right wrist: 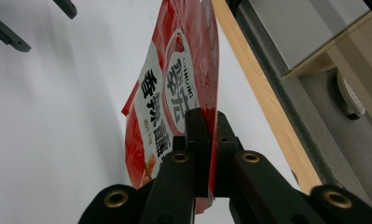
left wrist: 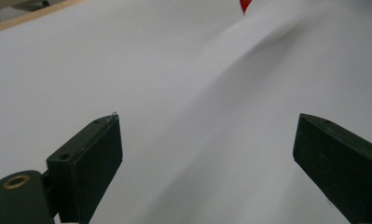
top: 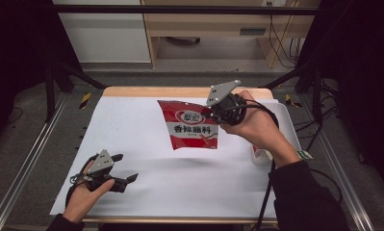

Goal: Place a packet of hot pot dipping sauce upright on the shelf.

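Note:
A red snack bag (top: 192, 126) with white Chinese lettering hangs above the white table cover, held by its right edge. My right gripper (top: 212, 114) is shut on that edge; in the right gripper view the bag (right wrist: 174, 93) runs up from between the two closed jaws (right wrist: 207, 140). My left gripper (top: 124, 168) rests low at the front left of the table, open, with nothing between its jaws. In the left gripper view its black pads (left wrist: 88, 161) stand wide apart over bare white cover, and a red corner of the bag (left wrist: 244, 5) peeks in at the top.
The white cover (top: 146, 144) lies over a wooden table (top: 132, 91). A white object (top: 262, 154) lies under my right forearm at the right. Metal frame rails (top: 31, 154) run along both sides. Shelving and cables stand behind the table.

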A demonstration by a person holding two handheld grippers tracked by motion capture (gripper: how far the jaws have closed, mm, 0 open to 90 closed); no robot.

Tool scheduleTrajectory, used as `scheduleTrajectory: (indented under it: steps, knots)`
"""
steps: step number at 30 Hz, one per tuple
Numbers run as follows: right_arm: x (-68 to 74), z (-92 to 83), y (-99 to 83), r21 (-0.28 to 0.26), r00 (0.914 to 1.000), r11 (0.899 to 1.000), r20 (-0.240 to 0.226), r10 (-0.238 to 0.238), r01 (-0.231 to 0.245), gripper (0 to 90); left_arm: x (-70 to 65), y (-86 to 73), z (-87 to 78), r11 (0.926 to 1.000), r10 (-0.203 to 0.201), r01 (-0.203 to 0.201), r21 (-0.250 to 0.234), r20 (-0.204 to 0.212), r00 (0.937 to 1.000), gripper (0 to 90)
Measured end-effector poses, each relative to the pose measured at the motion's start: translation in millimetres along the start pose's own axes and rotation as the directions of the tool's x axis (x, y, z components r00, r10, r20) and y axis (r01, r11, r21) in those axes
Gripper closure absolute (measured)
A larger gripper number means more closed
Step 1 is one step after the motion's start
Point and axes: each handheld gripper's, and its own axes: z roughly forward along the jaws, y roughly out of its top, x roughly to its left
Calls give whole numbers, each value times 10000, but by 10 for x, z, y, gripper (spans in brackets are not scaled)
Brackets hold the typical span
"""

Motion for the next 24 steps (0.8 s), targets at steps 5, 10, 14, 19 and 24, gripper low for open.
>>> scheduleTrajectory:
  steps: [5, 10, 14, 19, 24]
  knots:
    - [-107, -17, 5, 27, 10000, 10000, 61, 39, -39, 895, 5, -50, -29, 9989, -47, 69, 463, -470, 9989, 80]
    - [-263, -96, -24, 1, 9981, 9993, 487, 386, -386, 895, 20, -70, -63, 9992, -203, 230, 341, -756, 9969, 78]
    - [-350, -180, -74, -166, 9938, 9969, 800, 775, -765, 896, 25, -71, -68, 9991, -196, 225, 351, -807, 9965, 78]
    - [-392, -275, -133, -268, 9919, 9957, 888, 912, -892, 895, 18, -60, -72, 9992, -94, 127, 378, -856, 9963, 78]
    - [-450, -327, -202, -405, 9883, 9929, 999, 1152, -1116, 895, 32, -72, -64, 9991, -147, 182, 376, -903, 9958, 78]
